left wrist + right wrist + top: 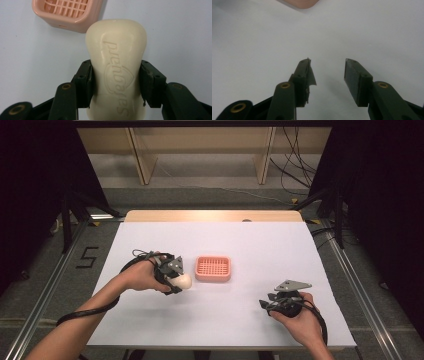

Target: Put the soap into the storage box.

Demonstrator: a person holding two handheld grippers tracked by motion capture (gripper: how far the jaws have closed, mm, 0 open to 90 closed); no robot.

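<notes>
Left hand-held gripper [181, 281]: clamped on a cream bar of soap [183, 280]. In the left gripper view both black pads press against the long sides of the soap bar [116, 65], one pad on each side, with the bar's rounded end projecting well past the jaw tips. The embossed lettering on its upper face reads upside down from this camera. The bar is held clear of the white tabletop [250, 250], and in the high view it sits at the front of the gripper, pointing toward the pink soap dish [213, 268].

Soap dish: square, pink, with a grid-pattern insert. It stands near the middle of the tabletop, just beside the soap's free end but not touching it. In the left gripper view the dish [67, 13] lies beyond the soap, up and to the left.

Right hand-held gripper [266, 304]: jaws apart, nothing between them. The right gripper view shows bare white surface in the gap; the rubber lining on the left pad [308, 75] is peeling and ragged at its edge. A pink corner of the dish [299, 3] shows at the top edge of that view. In the high view this gripper sits low at the near right of the tabletop, well apart from the dish.
</notes>
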